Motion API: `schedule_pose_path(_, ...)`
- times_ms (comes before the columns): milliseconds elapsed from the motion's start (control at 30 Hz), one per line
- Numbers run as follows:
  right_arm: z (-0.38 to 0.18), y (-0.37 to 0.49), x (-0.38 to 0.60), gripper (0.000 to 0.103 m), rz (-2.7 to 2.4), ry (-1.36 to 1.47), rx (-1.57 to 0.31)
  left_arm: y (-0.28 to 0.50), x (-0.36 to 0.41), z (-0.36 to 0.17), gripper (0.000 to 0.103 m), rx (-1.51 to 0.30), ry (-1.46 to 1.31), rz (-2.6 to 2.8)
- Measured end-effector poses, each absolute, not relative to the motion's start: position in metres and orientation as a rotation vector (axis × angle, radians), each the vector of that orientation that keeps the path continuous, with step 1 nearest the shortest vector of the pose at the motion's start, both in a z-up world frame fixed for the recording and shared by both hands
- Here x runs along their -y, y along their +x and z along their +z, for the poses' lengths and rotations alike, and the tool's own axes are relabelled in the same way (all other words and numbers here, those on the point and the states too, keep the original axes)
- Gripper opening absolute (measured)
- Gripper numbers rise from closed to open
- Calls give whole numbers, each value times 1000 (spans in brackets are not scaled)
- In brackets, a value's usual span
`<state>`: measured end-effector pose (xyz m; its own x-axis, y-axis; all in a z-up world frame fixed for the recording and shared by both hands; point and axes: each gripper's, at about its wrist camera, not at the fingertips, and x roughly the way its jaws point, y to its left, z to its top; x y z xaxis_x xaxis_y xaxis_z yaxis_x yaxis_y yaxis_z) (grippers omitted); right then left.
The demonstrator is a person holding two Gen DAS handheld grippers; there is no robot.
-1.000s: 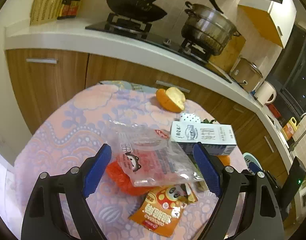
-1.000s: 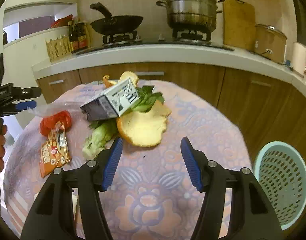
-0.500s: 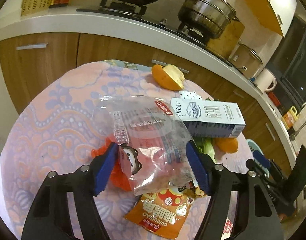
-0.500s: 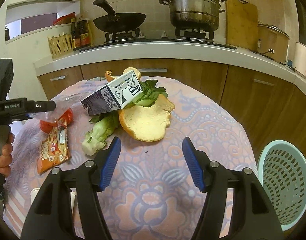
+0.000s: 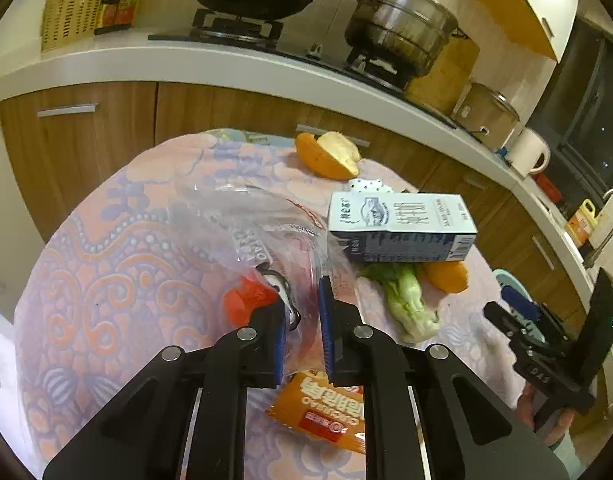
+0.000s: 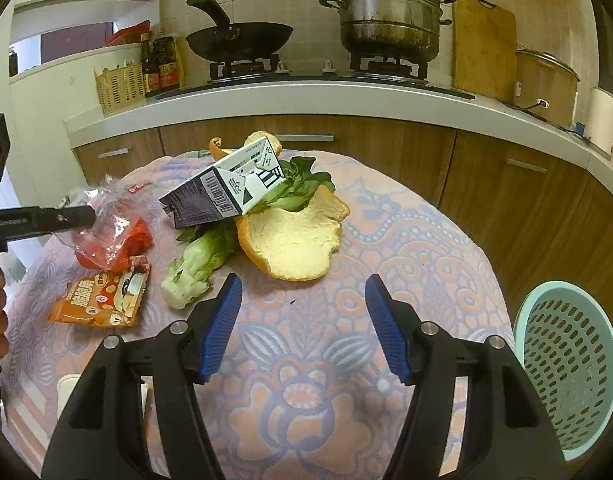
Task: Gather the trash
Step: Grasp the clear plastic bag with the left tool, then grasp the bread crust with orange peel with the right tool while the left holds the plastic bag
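My left gripper (image 5: 302, 294) is closing its jaws on a clear plastic bag (image 5: 258, 232), whose crumpled film is pinched between the blue pads. Under the bag lies a red wrapper (image 5: 246, 300), and an orange snack packet (image 5: 326, 404) lies just below the fingers. A milk carton (image 6: 230, 192) leans on a bok choy (image 6: 194, 264) and a large citrus peel (image 6: 294, 240) in the middle of the table. My right gripper (image 6: 302, 292) hovers open just in front of the peel, with nothing between its fingers.
A light green plastic basket (image 6: 566, 368) stands off the table's right side. Another peel piece (image 5: 330, 152) lies at the table's far edge. Behind runs a counter with a wok (image 6: 238, 40), a steamer pot (image 6: 390, 12) and a kettle (image 6: 606, 120).
The left gripper's jaws have come together from wide apart onto the clear bag, bunching it up, and the gripper has sunk a little. The right gripper has stayed still.
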<state>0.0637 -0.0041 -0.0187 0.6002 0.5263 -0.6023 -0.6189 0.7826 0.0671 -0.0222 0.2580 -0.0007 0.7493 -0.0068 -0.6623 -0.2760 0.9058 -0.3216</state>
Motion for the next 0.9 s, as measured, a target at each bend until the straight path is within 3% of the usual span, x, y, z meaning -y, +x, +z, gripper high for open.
schedule_pose_path(633, -12, 76, 1, 60, 708, -122, -713, -52, -257, 40, 8, -544, -441, 113)
schedule_pose_path(900, -14, 80, -44, 60, 691, -285, -712, -52, -251, 47, 7, -520, -429, 87)
